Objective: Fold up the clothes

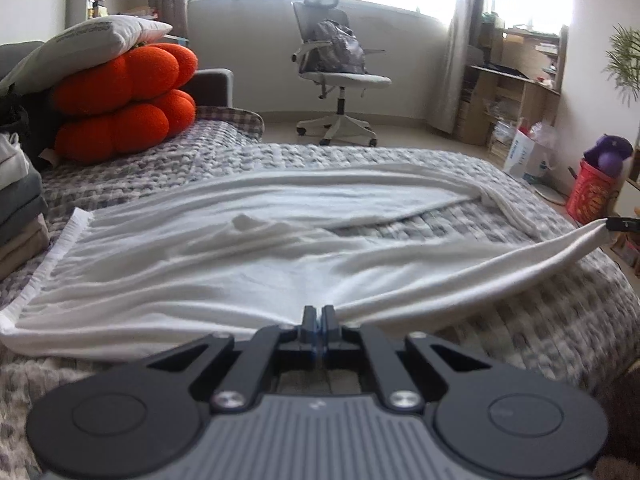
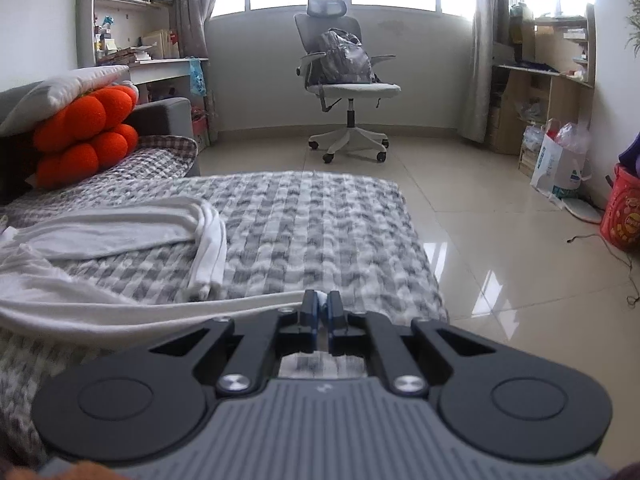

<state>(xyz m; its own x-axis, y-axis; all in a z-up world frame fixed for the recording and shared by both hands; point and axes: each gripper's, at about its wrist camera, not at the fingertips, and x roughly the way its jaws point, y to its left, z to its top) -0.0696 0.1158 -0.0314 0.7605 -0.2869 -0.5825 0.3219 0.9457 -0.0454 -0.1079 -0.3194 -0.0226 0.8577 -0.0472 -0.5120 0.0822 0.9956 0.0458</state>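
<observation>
- My left gripper [image 1: 318,311] has its fingers pressed together on the near edge of the white garment [image 1: 224,248], pinching a small bunch of cloth right at the tips.
- My right gripper [image 2: 322,300] is likewise closed on white cloth, at the end of a long band of the garment that runs away to its left.
- The garment lies spread on the grey checked bedspread [image 1: 540,320] ahead of the left gripper. The stretch between my two pinches is lifted off the bed and drawn nearly taut.
- I judge I am mid-fold, holding one edge at two points. To do it well I would keep both grippers level and equally far apart, so the edge stays straight. I would then carry it forward over the body and lay it down without dragging the wrinkled middle.
- The loose folded part ahead and to the right of the left gripper could snag or bunch, so I would lift clear of it.
- The left view shows the whole spread of the garment, its hem far to the left, a pile of folded clothes [image 1: 20,216] at the left margin, and the right gripper's tip holding the far corner.
- The right view shows instead the bed's edge and the tiled floor [image 2: 500,240] just to the right.
</observation>
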